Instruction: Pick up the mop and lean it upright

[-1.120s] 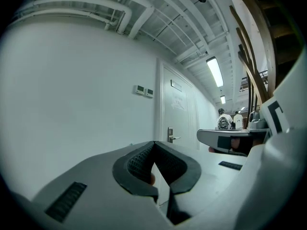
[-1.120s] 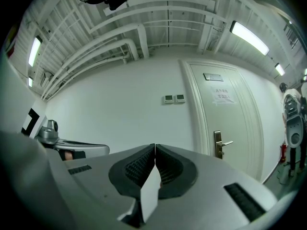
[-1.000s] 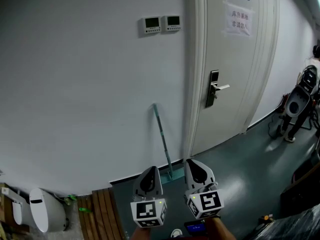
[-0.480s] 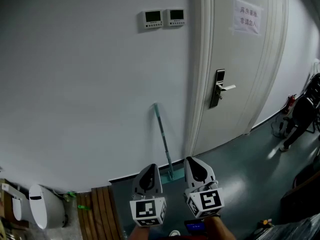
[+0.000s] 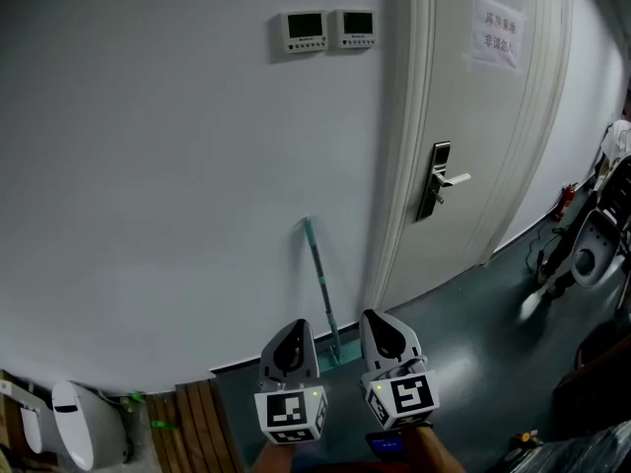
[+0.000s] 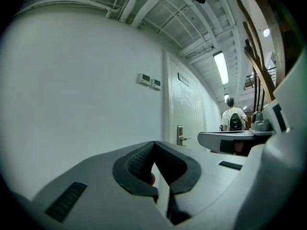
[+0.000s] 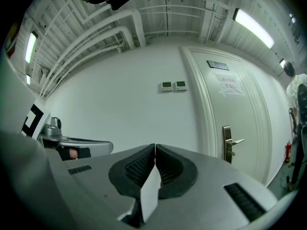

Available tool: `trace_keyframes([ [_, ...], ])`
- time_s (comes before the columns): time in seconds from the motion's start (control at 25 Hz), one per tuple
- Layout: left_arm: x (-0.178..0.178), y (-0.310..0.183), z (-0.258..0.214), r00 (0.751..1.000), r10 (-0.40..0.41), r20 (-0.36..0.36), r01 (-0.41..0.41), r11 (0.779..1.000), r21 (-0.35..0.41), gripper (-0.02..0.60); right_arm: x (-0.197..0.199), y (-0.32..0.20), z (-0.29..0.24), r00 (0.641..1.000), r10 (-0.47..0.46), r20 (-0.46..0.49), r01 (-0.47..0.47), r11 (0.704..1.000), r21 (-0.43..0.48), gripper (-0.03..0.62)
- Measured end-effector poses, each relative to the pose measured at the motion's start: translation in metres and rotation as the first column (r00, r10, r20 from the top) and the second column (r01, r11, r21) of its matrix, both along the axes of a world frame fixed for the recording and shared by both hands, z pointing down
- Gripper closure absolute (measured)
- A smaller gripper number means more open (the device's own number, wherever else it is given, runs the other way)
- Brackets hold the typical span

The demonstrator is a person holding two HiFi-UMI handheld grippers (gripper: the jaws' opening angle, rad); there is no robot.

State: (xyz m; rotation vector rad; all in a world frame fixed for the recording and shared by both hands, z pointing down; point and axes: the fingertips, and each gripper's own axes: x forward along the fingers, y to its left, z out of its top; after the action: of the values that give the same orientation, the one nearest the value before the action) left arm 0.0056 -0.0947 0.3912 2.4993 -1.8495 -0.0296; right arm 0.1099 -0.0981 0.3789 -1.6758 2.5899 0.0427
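Observation:
The mop [image 5: 319, 282] has a thin teal handle and leans upright against the white wall just left of the door frame. Its teal head at the floor is partly hidden behind my grippers. In the head view my left gripper [image 5: 298, 325] and right gripper [image 5: 380, 317] are side by side at the bottom, pointing at the wall a little short of the mop's foot. Both are shut with nothing between the pads, as the left gripper [image 6: 153, 142] and the right gripper [image 7: 155, 146] show in their own views. The mop appears in neither gripper view.
A white door [image 5: 473, 126] with a metal handle [image 5: 440, 179] stands right of the mop. Two wall panels [image 5: 325, 30] hang above. A white container [image 5: 74, 437] and wooden slats [image 5: 197, 417] sit at bottom left. A person and equipment [image 5: 587, 249] are down the corridor at right.
Both grippers and the view have moved together toward the wall, so the mop and door sit slightly lower and larger. The figure at the far right has shifted.

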Motion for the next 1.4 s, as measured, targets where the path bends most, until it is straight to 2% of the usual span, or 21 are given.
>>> trace_keyframes([
  [0.68, -0.099, -0.158, -0.015, 0.998, 0.061, -0.008, -0.06, 0.998, 0.034, 0.568, -0.099, -0.154, -0.012, 0.998, 0.063, -0.026, -0.063, 0.998, 0.006, 0.577],
  [1.0, -0.099, -0.2, -0.016, 0.994, 0.101, -0.037, -0.099, 0.994, 0.048, 0.568, -0.105, -0.193, -0.01, 0.993, 0.103, -0.052, -0.102, 0.995, 0.006, 0.576],
  [1.4, -0.087, -0.222, -0.009, 0.998, 0.069, 0.004, -0.069, 0.997, 0.033, 0.568, -0.088, -0.219, -0.011, 0.996, 0.085, -0.037, -0.085, 0.996, 0.008, 0.577],
])
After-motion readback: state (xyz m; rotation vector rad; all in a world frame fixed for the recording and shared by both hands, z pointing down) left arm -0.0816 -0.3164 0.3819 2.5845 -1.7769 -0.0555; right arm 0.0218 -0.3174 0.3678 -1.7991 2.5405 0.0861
